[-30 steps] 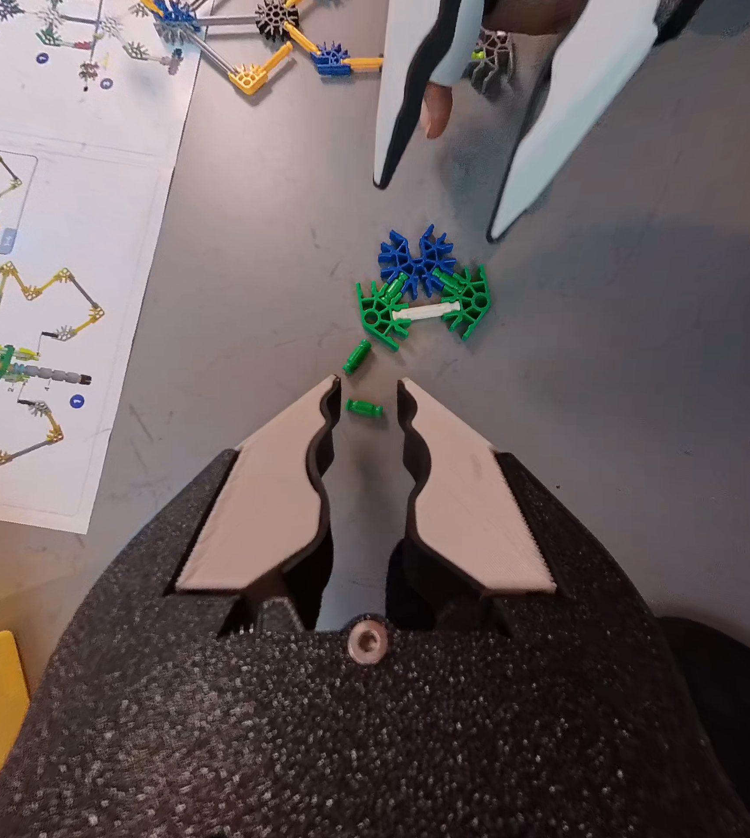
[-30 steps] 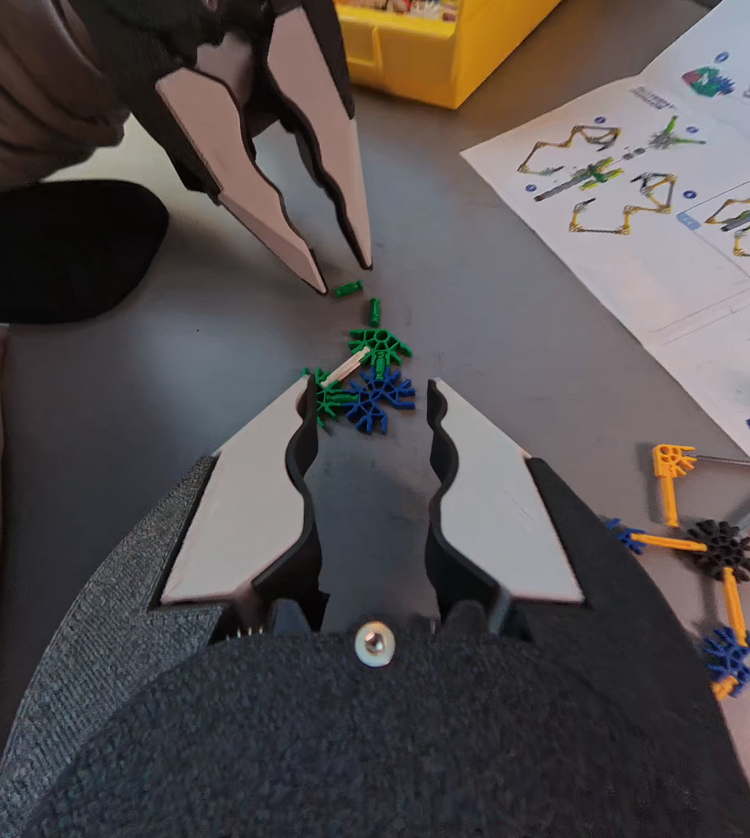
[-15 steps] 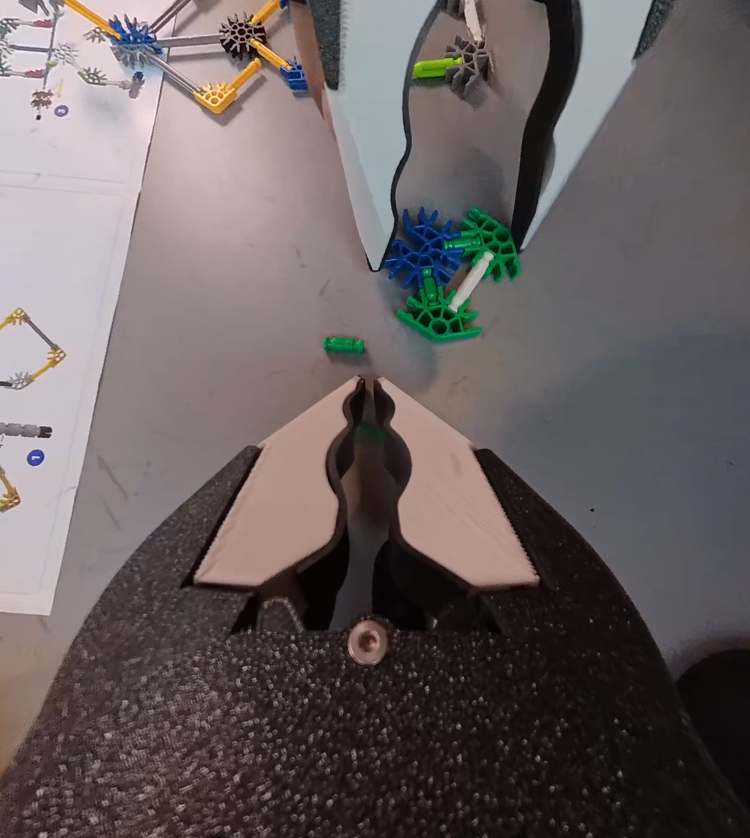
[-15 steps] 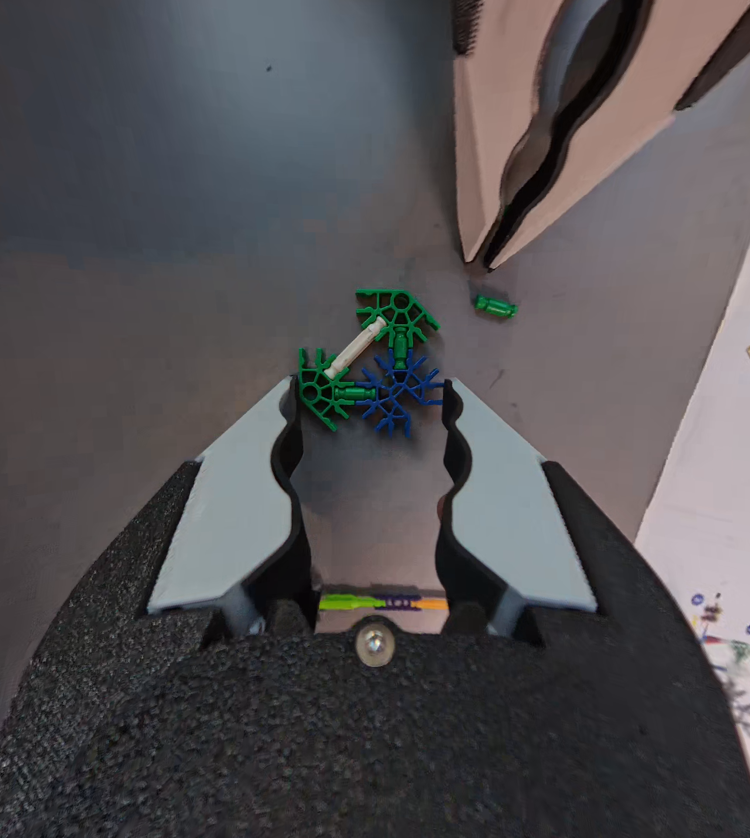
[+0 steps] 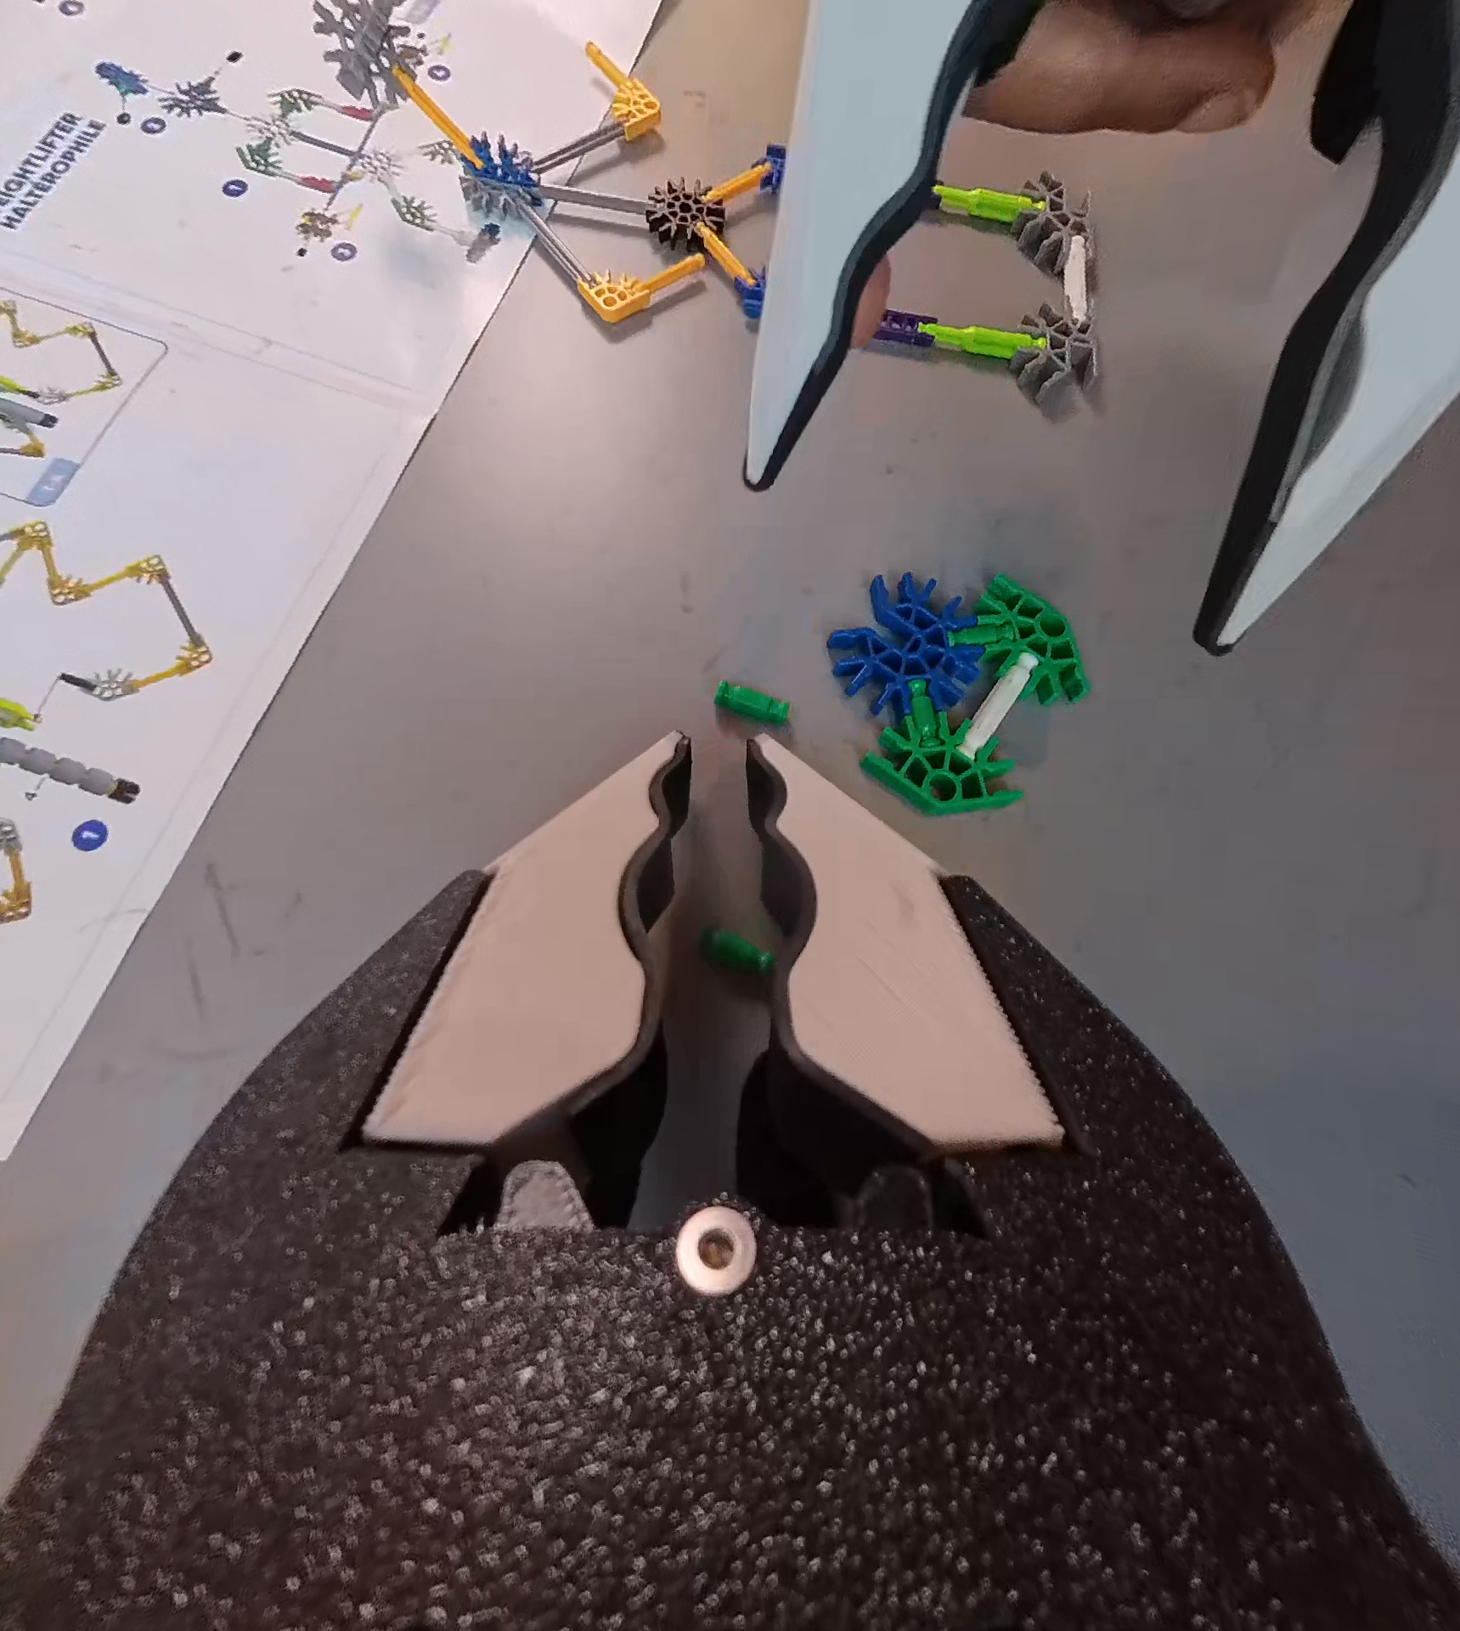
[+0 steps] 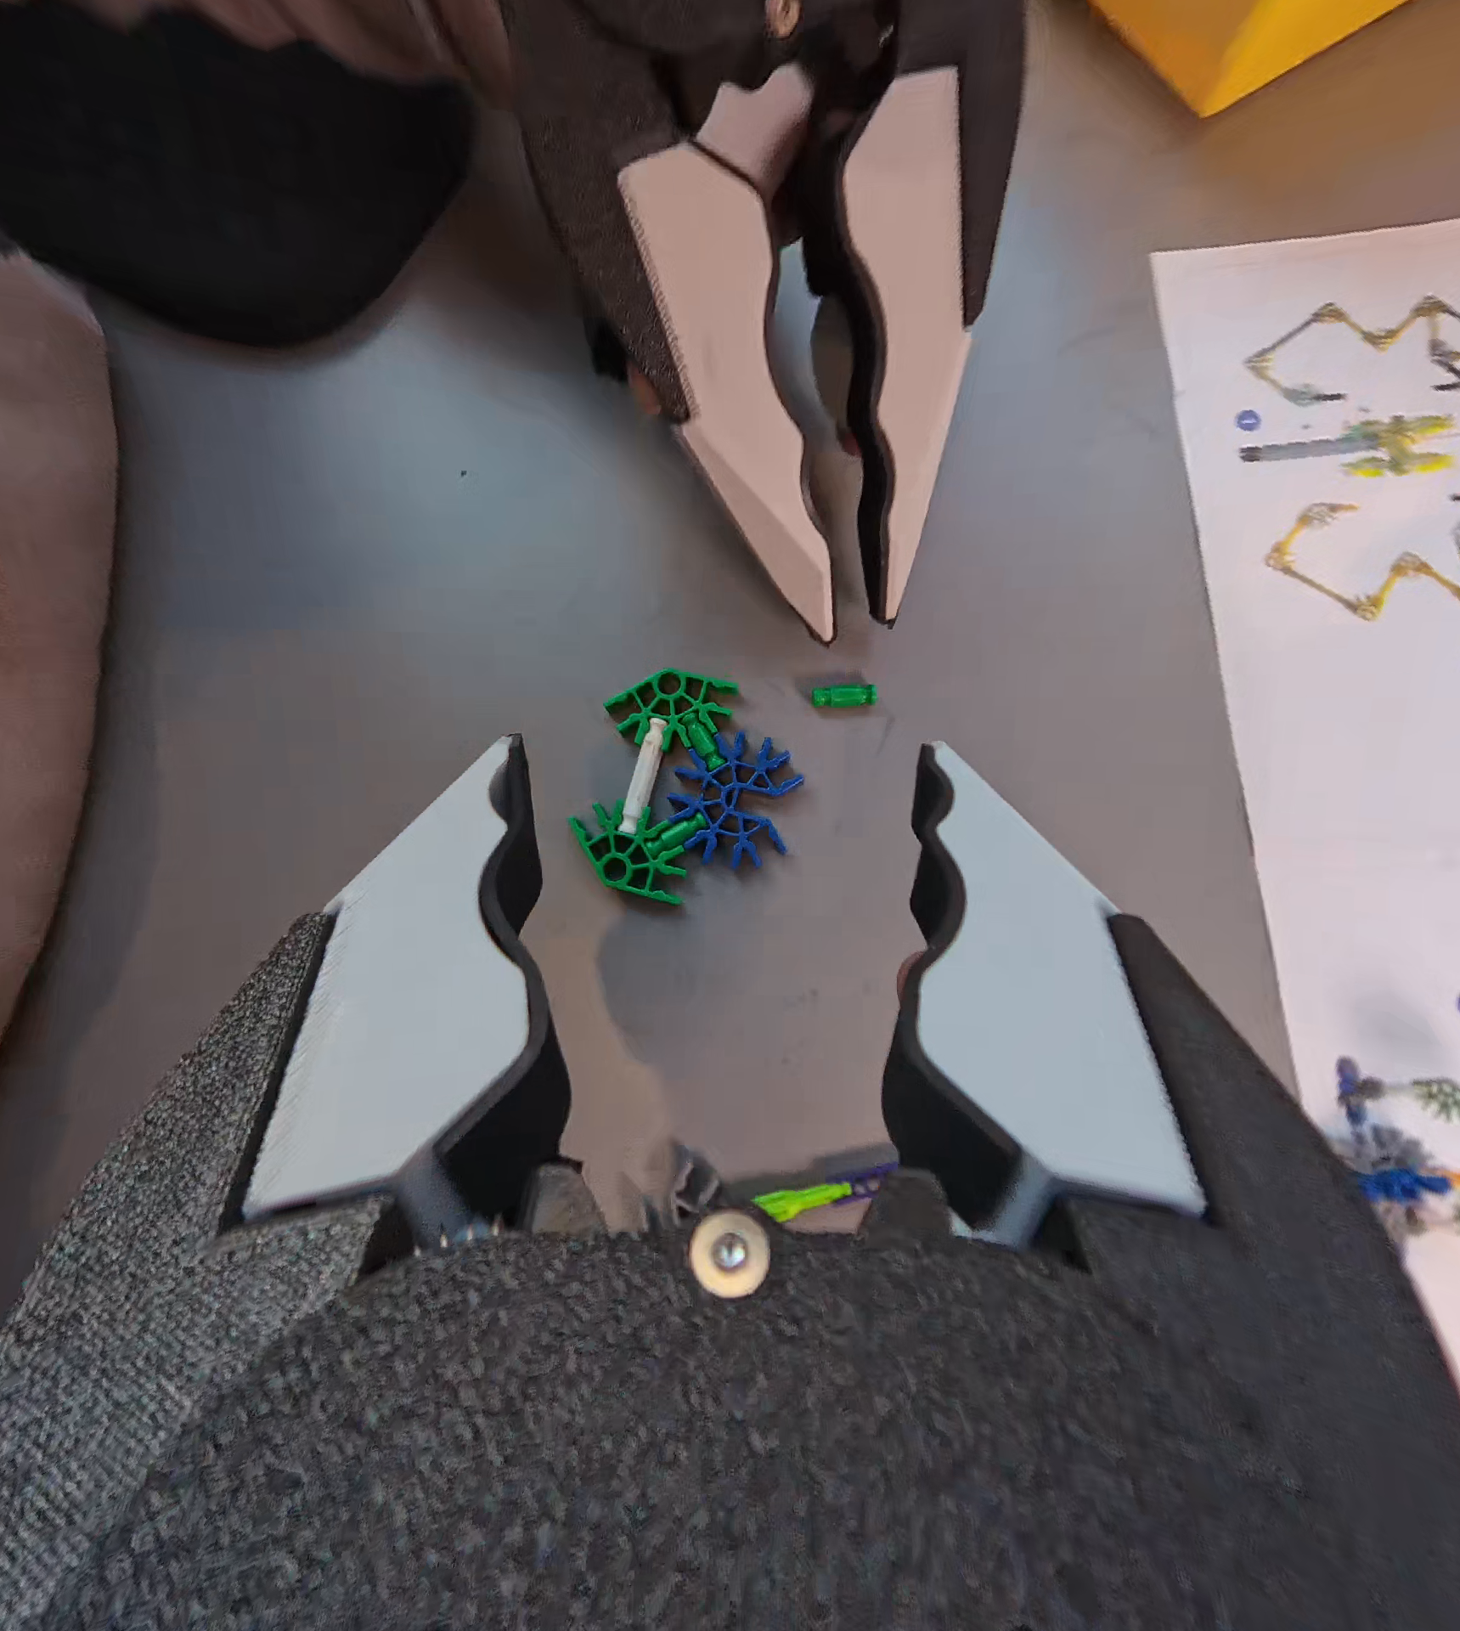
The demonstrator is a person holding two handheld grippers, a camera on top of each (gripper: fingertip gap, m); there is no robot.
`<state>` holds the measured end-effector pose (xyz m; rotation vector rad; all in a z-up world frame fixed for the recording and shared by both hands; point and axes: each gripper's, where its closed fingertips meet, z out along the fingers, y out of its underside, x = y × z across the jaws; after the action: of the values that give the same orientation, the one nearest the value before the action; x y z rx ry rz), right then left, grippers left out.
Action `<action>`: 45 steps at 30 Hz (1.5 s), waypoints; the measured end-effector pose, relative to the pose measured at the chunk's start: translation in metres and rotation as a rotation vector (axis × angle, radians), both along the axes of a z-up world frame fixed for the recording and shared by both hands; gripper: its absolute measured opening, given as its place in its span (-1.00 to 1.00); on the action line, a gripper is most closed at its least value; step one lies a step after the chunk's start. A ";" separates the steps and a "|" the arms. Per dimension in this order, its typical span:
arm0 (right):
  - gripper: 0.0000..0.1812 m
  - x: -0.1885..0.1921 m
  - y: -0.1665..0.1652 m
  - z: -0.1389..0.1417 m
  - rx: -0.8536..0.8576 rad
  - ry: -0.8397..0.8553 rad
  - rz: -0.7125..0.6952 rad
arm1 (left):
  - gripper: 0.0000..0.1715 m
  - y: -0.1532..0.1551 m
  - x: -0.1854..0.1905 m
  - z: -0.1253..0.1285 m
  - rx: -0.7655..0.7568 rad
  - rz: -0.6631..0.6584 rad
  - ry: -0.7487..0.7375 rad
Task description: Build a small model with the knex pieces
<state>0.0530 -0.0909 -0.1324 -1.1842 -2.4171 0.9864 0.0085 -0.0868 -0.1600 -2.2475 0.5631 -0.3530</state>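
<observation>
Left gripper [image 5: 717, 750] has its fingers nearly closed, a small green rod [image 5: 737, 951] sitting between them, grip uncertain; right gripper [image 6: 717, 750] gapes wide over the green-and-blue connector cluster [image 6: 691, 785], straddling it, holding nothing. A second green rod [image 5: 751, 702] lies loose at the left tips.

Printed matter: one white instruction sheet [image 5: 179, 371] lying on the grey counter [image 5: 1238, 883]. It carries a two-line heading in dark capitals near its top edge, plus small numerals in blue circles beside the build diagrams. Wording left uncopied. In the right wrist view the same sheet [image 6: 1361, 671] shows blue numbered circles, too blurred to read. No writing elsewhere.
</observation>
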 end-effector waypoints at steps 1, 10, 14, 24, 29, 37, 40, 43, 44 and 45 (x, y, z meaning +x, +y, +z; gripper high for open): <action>-0.08 0.003 0.001 0.004 -0.032 0.034 -0.057 | -0.85 0.002 0.003 -0.001 -0.011 0.003 -0.005; -0.24 0.027 0.013 0.017 -0.135 0.213 -0.319 | -0.84 0.017 0.020 -0.008 -0.053 -0.012 0.048; -0.27 0.023 0.017 0.012 -0.149 0.209 -0.333 | -0.93 0.014 0.020 -0.008 -0.047 -0.048 0.082; -0.62 0.010 -0.002 0.017 -0.026 0.305 -0.278 | -0.94 -0.024 0.049 0.030 0.100 -0.299 -0.045; -0.76 0.015 -0.036 0.014 0.098 0.351 -0.093 | -0.93 -0.041 0.067 0.035 0.136 -0.389 -0.098; -0.83 0.017 -0.049 0.007 0.333 0.452 0.036 | -0.93 -0.053 0.074 0.035 0.069 -0.442 -0.234; -0.91 0.019 -0.052 0.006 0.415 0.497 0.083 | -0.94 -0.056 0.074 0.036 0.025 -0.450 -0.308; -0.96 0.018 -0.053 0.008 0.486 0.552 0.098 | -0.93 -0.059 0.074 0.039 -0.012 -0.454 -0.385; -0.96 0.018 -0.054 0.007 0.485 0.554 0.097 | -0.93 -0.059 0.074 0.038 -0.020 -0.454 -0.394; -0.96 0.018 -0.053 0.007 0.485 0.553 0.092 | -0.93 -0.059 0.073 0.038 -0.026 -0.451 -0.398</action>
<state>0.0707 -0.1440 -0.1254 -0.5460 -2.0921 0.5892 0.0816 -0.1458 -0.1220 -1.9798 0.8445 -1.0122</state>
